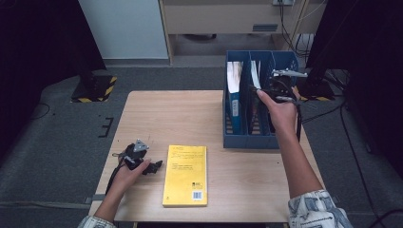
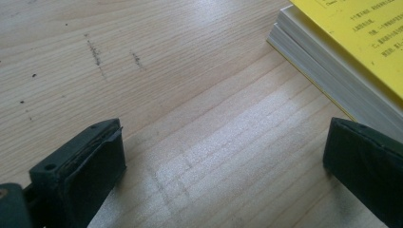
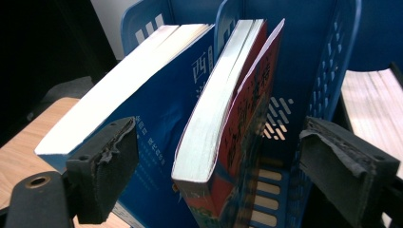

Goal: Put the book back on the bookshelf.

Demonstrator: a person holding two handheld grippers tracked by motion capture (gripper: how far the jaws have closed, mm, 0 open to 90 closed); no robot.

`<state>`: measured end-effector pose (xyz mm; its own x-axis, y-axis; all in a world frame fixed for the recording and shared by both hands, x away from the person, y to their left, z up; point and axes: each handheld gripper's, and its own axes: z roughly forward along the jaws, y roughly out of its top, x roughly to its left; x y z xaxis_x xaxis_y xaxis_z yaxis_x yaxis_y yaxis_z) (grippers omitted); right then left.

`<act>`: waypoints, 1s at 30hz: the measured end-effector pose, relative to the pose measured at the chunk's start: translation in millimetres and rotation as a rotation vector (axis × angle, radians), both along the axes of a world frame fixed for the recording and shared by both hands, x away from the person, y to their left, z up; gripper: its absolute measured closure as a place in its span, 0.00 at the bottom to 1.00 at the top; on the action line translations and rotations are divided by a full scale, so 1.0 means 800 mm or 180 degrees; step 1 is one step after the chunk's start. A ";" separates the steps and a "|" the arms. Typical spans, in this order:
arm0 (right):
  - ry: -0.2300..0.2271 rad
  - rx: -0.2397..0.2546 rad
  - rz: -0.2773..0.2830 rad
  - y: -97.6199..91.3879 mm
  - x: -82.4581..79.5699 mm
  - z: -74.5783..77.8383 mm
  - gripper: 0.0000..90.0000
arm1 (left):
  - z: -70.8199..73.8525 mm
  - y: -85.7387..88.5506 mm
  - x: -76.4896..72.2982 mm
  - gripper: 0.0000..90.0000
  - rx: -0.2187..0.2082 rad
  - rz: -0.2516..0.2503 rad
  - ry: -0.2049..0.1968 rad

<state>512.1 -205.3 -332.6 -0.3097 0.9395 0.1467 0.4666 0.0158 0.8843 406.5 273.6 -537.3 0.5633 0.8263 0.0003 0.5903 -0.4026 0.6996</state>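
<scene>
A person files books into a blue file rack (image 1: 247, 137) standing at the far right of a wooden tabletop (image 1: 190, 114). The right gripper (image 3: 218, 166) hovers at the rack's middle slot, its jaws apart on either side of a red book (image 3: 247, 118) that stands upright there with its page edges facing the camera; neither pad touches it. The red book appears to be seated already. A blue book (image 3: 157, 104) leans in the slot to the left of the red one. One more volume, a yellow book (image 1: 186, 175), lies flat on the tabletop well in front of the rack and to its left. The left gripper (image 1: 142, 164) rests on the tabletop just left of the yellow book, jaws wide apart with only bare wood between them. To finish this step cleanly, the right gripper should draw straight back from the rack, keeping its jaws spread so that neither pad catches the red book's loose front cover or tips it against the divider. The yellow book looks likely to be next.
</scene>
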 end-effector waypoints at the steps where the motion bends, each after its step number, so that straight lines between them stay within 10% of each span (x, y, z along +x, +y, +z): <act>1: -0.0016 -0.0033 0.0038 0.000 -0.003 -0.001 0.14 | 0.000 0.000 0.000 0.00 0.0000 -0.0001 -0.0002; 19: -0.0192 -0.0358 0.0225 0.000 -0.054 -0.011 0.14 | 0.000 0.000 0.000 0.00 0.0010 -0.0013 0.0009; 30: -0.0109 -0.0377 0.0380 0.010 -0.082 -0.049 0.14 | 0.000 0.000 0.000 0.00 0.0014 -0.0012 0.0009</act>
